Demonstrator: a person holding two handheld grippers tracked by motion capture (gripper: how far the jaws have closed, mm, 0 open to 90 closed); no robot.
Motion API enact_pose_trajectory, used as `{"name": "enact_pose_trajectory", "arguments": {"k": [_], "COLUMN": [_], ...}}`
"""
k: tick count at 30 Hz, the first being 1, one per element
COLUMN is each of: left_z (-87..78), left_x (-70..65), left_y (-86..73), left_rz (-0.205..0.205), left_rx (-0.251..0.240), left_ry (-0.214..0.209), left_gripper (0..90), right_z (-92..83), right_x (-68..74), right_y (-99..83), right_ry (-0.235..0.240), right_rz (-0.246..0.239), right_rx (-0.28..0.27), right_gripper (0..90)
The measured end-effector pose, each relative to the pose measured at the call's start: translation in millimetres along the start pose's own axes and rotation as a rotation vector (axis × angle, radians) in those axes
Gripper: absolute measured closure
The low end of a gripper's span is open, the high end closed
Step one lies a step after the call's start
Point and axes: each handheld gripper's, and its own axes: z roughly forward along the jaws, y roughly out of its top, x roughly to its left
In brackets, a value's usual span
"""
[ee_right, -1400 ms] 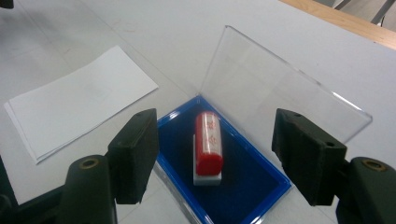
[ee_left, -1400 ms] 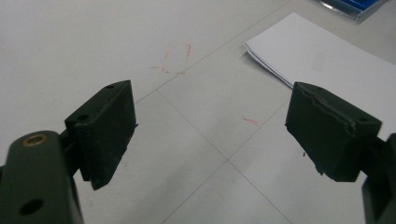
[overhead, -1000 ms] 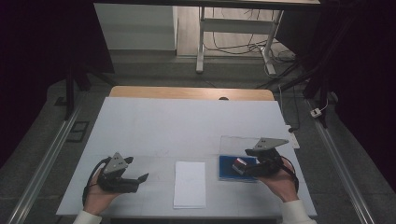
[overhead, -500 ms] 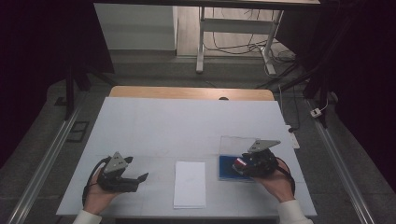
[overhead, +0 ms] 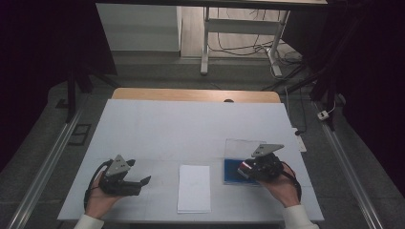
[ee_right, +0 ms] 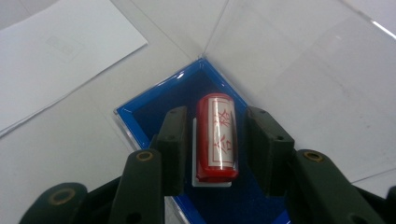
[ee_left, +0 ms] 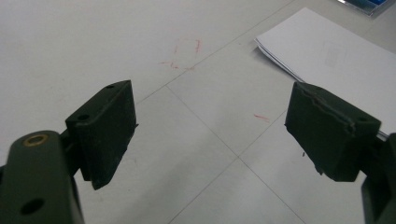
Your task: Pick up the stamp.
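The right gripper [ee_right: 212, 154] has just been closing its fingers around the red stamp [ee_right: 217, 137] lying in the blue case [ee_right: 140, 116], small gaps left each side, while the left gripper [ee_left: 210, 126] sits wide open over bare worktop [ee_left: 93, 42].

A red cylindrical stamp [ee_right: 216, 137] lies on its side in the centre of the right gripper view, its long axis running from bottom to top of the frame. A pale label with red characters runs along its upper face. It rests on a small white holder inside a shallow blue-lined case [ee_right: 144, 109], whose corner points toward the upper middle of the frame. The case's clear lid [ee_right: 299, 70] lies opened flat at upper right. In the high view the blue case [overhead: 230, 171] sits at lower right, with the lid [overhead: 237, 148] just above it.
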Motion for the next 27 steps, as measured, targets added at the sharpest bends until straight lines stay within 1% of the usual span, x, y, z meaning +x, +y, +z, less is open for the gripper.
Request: {"name": "enact_pose_trajectory", "arguments": {"k": [3,6,7,16,17,21,22,25,27], "left_z": [-0.1,0.1,0.2,0.2,0.2,0.2,0.2,0.6,0.7], "left_x": [0.4,0.9,1.0,0.2,0.5,0.6,0.3,-0.3,-0.3], "left_y": [0.0,0.1,0.2,0.1,0.1,-0.2,-0.3,-0.3,-0.3], "left_rz": [0.002,0.001,0.0,0.007,0.007,0.006,0.006,0.007,0.007], "left_rx": [0.0,0.0,-0.001,0.001,0.002,0.005,0.005,0.007,0.007], "left_ry": [0.001,0.001,0.001,0.006,0.007,0.009,0.009,0.008,0.008], "left_gripper": [16.6,16.6,16.7,17.1,17.1,17.2,17.2,17.2,17.2], "right_z": [1.2,1.0,1.2,1.0,0.8,-1.4,-3.5,-7.6,-9.0], "right_x": [0.7,0.6,0.9,2.1,2.1,2.4,2.4,2.5,2.4], "right_y": [0.2,0.5,0.5,0.3,0.3,0.7,1.3,2.3,2.5], "right_ry": [-0.012,-0.013,-0.011,-0.011,-0.002,-0.009,-0.008,-0.003,-0.004], "right_rz": [-0.006,0.001,-0.007,0.002,0.001,0.0,-0.002,-0.001,-0.004], "right_rx": [0.005,0.004,0.0,-0.005,-0.014,-0.027,-0.043,-0.064,-0.068], "right_gripper": [67.9,68.8,69.8,70.3,70.4,70.4,70.4,70.4,70.4]}}
